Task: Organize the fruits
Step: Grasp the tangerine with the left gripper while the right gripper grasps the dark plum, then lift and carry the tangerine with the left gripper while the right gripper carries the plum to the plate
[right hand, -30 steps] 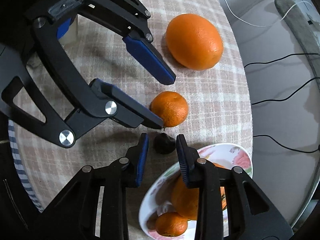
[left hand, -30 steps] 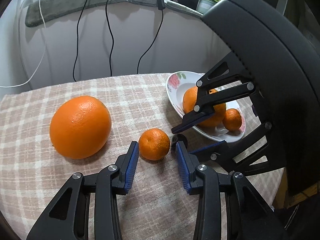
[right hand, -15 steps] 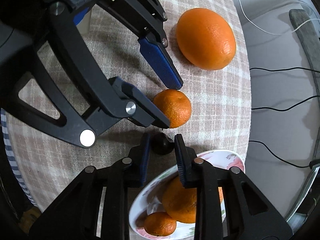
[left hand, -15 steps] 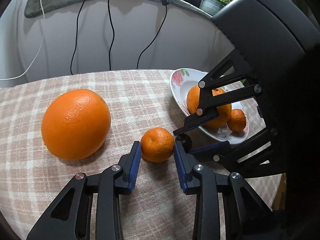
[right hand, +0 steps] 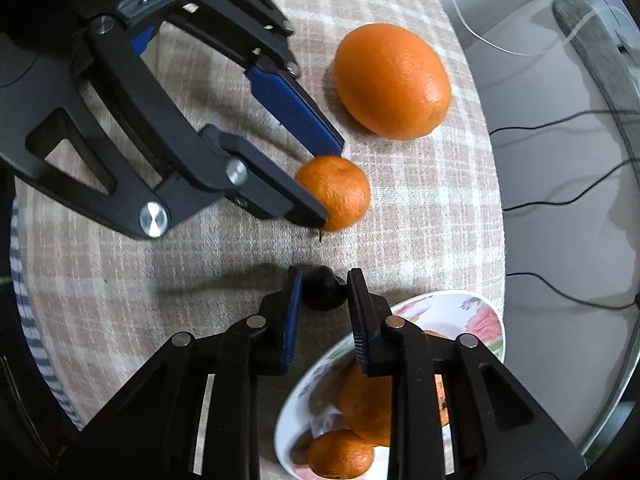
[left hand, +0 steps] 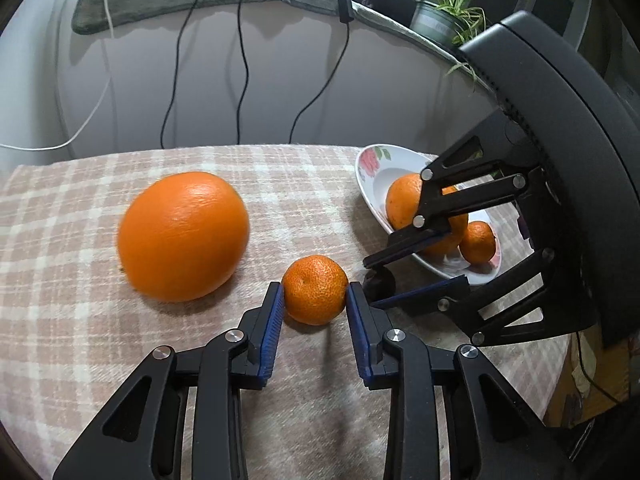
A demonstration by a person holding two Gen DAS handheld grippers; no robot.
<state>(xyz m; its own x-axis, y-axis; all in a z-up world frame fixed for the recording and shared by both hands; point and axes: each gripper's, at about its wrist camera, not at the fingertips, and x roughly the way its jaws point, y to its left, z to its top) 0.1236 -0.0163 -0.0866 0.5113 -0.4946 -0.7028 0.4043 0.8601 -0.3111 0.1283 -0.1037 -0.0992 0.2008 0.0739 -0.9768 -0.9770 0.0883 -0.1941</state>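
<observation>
Fruits lie on a checked tablecloth (left hand: 100, 320): farthest left sits a large orange (left hand: 182, 236), and just right of it a small mandarin (left hand: 315, 289) rests on the cloth with the left gripper (left hand: 315, 300) closed on it, both blue pads touching its sides. Next comes a small dark fruit (right hand: 322, 292), pinched between the jaws of the right gripper (right hand: 322, 294) just beside the plate. Farthest right, the floral plate (left hand: 370, 164) holds another orange (left hand: 402, 204) and a second mandarin (left hand: 478, 242).

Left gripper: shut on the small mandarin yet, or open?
Shut on it: the left gripper has both pads touching the mandarin, which sits on the tablecloth.
</observation>
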